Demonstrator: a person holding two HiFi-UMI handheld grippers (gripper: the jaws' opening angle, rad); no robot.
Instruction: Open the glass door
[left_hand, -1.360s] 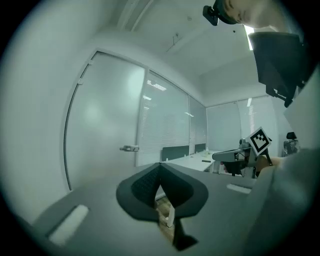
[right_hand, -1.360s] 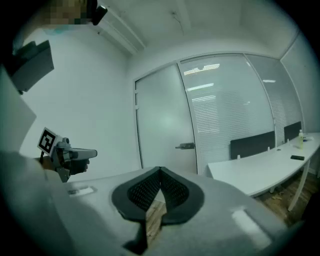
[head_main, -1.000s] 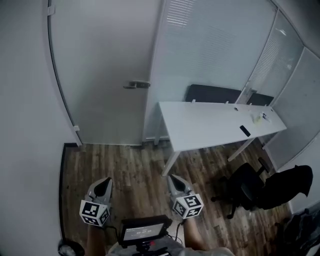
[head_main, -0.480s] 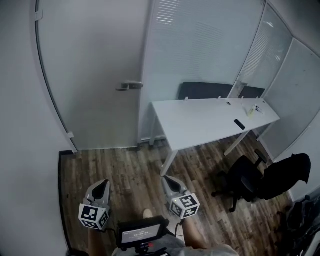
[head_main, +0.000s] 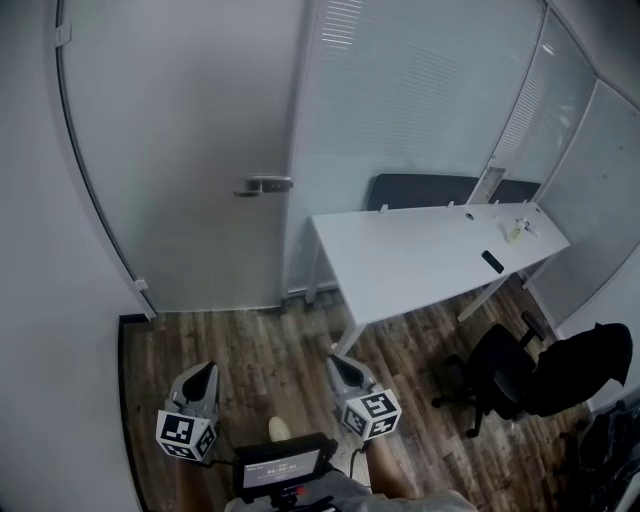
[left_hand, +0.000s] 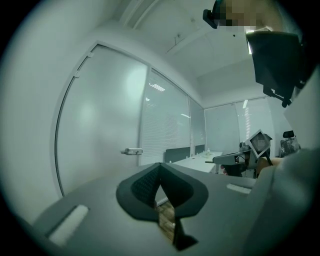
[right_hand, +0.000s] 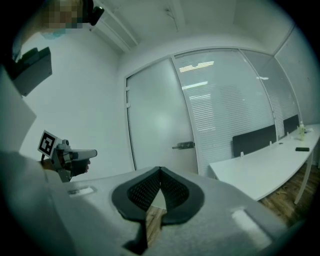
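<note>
The frosted glass door (head_main: 190, 150) stands shut in the far wall, its metal lever handle (head_main: 265, 185) on its right edge. Both grippers are held low over the wood floor, well short of the door. My left gripper (head_main: 203, 371) is shut with nothing in it, and so is my right gripper (head_main: 335, 363). In the left gripper view the handle (left_hand: 132, 151) shows far ahead, left of the closed jaw tips (left_hand: 160, 165). The right gripper view has the handle (right_hand: 184, 145) ahead, right of its closed tips (right_hand: 160, 170), and shows the left gripper (right_hand: 75, 155) at the left.
A white desk (head_main: 430, 255) stands right of the door against a frosted glass partition (head_main: 420, 90). A black office chair (head_main: 520, 370) with a dark garment sits at the right. A plain wall (head_main: 40, 300) runs along the left. A shoe tip (head_main: 277, 428) shows between the grippers.
Both grippers and the person have moved forward toward the door. The door and handle now look nearer, and a shoe tip has come into view at the bottom.
</note>
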